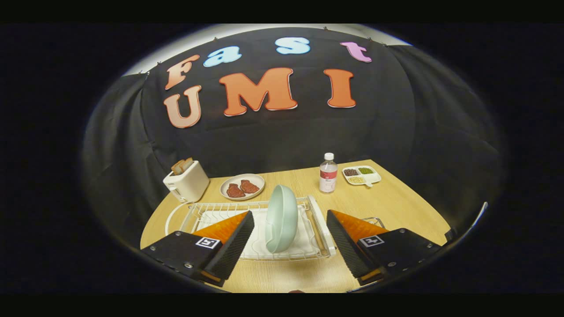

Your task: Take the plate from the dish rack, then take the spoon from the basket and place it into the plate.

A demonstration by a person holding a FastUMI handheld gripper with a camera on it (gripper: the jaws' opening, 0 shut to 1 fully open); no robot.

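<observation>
A pale green plate (281, 218) stands on its edge in the white wire dish rack (315, 215) on the wooden table. My gripper (288, 220) is open, its two fingers wide apart above the rack's near side. The plate stands in the gap between the fingers, a little ahead of them, touching neither. A bit of a wire basket (373, 220) peeks out behind the right finger (343, 235); the finger hides its contents, and I cannot make out a spoon.
A white toaster (187, 181) with bread slices stands at the back left. Behind the rack sit a plate with red pieces (242, 186), a clear bottle (328, 173) and a divided white dish of grains (361, 175). Bare tabletop (396, 202) lies to the right.
</observation>
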